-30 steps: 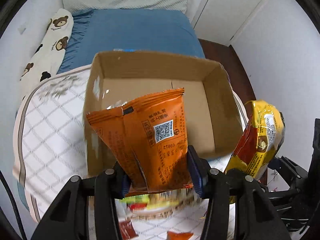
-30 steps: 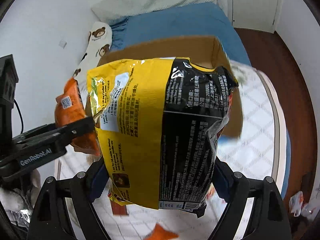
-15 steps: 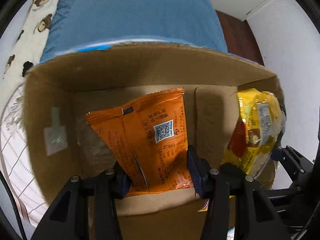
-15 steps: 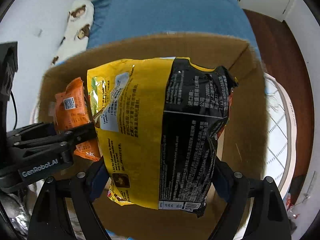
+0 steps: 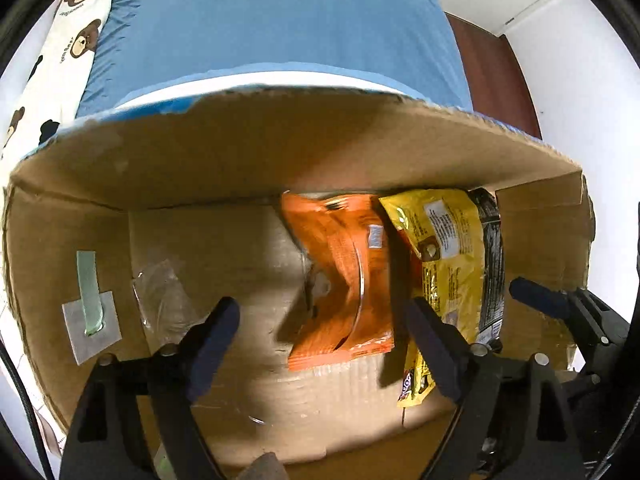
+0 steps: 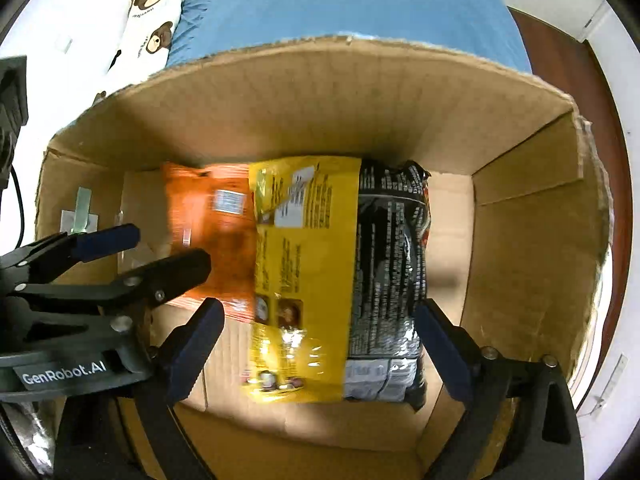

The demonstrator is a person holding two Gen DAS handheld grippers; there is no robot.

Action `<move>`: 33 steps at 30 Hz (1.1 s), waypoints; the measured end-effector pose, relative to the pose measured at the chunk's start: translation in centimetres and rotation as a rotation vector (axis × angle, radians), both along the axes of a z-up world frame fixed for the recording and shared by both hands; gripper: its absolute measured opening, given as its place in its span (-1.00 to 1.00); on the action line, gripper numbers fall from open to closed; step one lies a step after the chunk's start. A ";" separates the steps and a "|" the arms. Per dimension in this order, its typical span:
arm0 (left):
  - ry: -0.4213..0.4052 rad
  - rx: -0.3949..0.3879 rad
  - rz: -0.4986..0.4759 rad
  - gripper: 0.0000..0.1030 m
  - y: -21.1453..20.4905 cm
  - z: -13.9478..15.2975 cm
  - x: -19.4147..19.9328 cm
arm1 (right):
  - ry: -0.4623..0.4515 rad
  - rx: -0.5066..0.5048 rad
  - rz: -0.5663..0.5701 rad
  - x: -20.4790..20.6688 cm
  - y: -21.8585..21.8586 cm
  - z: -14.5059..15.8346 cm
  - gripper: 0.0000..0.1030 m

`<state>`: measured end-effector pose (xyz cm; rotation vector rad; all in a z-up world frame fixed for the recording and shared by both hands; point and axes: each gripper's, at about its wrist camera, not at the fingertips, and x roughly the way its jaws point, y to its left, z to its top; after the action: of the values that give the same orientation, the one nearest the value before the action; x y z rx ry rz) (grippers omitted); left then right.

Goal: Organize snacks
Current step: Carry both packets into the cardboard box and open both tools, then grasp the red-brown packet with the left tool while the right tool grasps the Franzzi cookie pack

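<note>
Hovering wide open and empty inside the cardboard box [image 5: 280,152]: left gripper [image 5: 320,320], right gripper [image 6: 320,332]. Lying side by side on the box floor: orange snack packet [image 5: 344,276], yellow-and-black snack bag [image 6: 340,280]. Showing beyond: blue bed [image 5: 260,20].

Orange snack packet [image 5: 348,280] sits in the cardboard box [image 5: 280,152] by the far wall, back side up, touching the bigger yellow-and-black snack bag [image 6: 340,280] on its right.
</note>
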<state>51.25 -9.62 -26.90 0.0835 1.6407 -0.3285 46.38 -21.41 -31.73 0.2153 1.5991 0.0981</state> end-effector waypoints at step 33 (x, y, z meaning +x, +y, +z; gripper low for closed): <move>-0.499 -0.004 0.071 0.66 5.6 16.4 -14.9 | -0.317 -0.113 -0.074 -13.9 1.3 16.0 0.90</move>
<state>36.32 -4.07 -10.49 0.0947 1.1459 -0.2330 32.51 -20.10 -15.77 0.1621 1.2753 -0.0152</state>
